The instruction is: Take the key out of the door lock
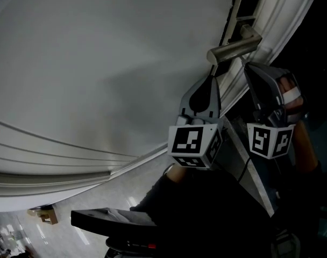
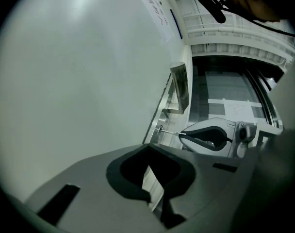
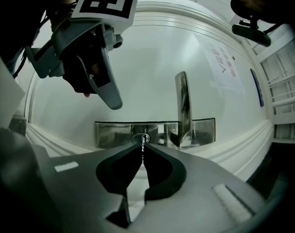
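the right gripper (image 3: 142, 146) pinches the key (image 3: 143, 151) in the lock (image 3: 136, 139), beside the door handle (image 3: 183, 106).

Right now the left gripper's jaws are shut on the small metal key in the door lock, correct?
No. The right gripper, not the left, has its jaws shut on the small metal key in the door lock; the right gripper view shows it.

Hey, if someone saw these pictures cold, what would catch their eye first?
The right hand-held gripper is pinched shut on a small silver metal key, which sits in the brushed metal lock plate of the white door. In the right gripper view, a silver lever door handle is just right of the key. The left hand-held gripper hangs shut and empty at upper left.
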A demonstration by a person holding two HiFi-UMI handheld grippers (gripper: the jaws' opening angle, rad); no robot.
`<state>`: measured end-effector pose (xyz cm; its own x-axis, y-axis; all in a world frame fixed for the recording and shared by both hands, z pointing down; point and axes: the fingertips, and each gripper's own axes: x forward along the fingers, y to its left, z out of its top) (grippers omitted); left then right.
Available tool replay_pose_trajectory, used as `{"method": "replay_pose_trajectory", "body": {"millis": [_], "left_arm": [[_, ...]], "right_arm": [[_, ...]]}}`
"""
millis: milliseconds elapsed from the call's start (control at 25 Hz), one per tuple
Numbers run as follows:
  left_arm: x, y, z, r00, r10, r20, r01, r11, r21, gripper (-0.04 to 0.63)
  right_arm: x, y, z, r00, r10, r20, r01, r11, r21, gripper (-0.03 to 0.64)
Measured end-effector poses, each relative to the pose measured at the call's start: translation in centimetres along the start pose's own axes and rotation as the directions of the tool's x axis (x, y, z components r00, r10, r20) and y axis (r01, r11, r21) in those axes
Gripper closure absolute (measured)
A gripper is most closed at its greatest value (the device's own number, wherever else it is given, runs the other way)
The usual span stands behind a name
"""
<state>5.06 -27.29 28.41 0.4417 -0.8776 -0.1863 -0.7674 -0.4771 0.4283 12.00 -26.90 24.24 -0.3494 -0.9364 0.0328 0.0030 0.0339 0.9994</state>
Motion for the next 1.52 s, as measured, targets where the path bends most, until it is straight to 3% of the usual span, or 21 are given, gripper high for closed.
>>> {"method": "replay_pose_trajectory", "body": {"millis": [1040,1320,1520], "left_arm": [[0.0,-0.2,-0.5,1.0,-0.008,-0.016,0.008,1.0,-0.008,0.595],[0.4,-1.2,-1.5,0.999,-0.036,-0.04,0.036,0.999,-0.013,0.595],[0.7,-1.9,-2.4,0.995,-0.073,-0.068,0.072,0.997,-0.024,0.595]], "right_arm": [[-0.9,0.2,-0.1,1.0,-0.01,-0.007,0.01,0.999,0.038,0.606],[-2.4,0.0,-0.7,0.998,-0.038,-0.045,0.043,0.992,0.118,0.604],[-3.6,-0.2,-2.0,0.988,-0.077,-0.138,0.112,0.955,0.276,0.604]]}}
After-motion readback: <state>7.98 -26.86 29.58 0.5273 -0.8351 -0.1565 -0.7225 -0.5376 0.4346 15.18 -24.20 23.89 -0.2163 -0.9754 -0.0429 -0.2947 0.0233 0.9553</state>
